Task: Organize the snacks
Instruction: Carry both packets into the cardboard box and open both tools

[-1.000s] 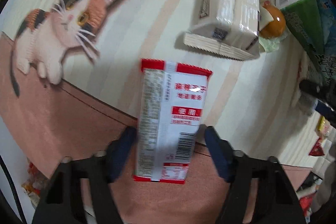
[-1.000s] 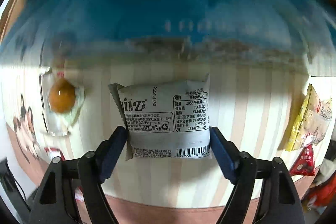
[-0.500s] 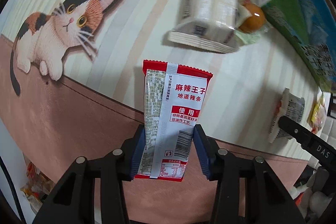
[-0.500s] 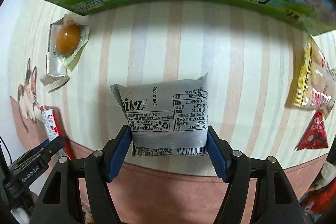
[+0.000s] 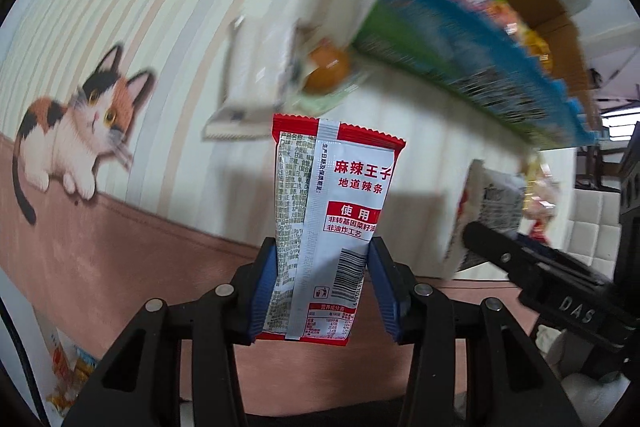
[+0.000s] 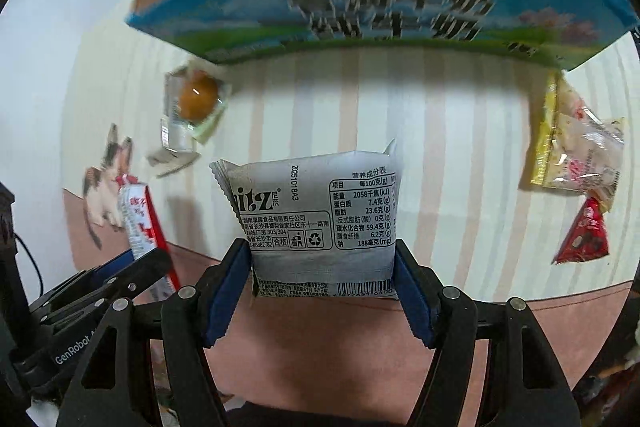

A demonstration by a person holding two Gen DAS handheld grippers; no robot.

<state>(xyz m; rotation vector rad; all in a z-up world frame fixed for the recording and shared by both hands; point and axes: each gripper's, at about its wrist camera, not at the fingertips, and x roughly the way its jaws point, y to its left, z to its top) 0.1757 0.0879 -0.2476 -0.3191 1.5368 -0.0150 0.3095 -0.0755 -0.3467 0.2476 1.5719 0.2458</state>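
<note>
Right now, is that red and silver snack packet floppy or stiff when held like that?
Probably fairly stiff: the red and silver packet stands upright above the left gripper without drooping. Likely light, being thin. Its glossy foil could slip between the fingers.

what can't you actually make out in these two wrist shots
- Milk carton box, both views: motion blur smears its print; its snacks are cut off by the top edge in the right view.
- Red-and-white spicy strip packet, left view: the left gripper covers its lower sides.
- Grey-white Ritz packet, right view: only its back shows; the right gripper hides its bottom corners.
- Wrapped egg snack, left view: blurred.
</note>
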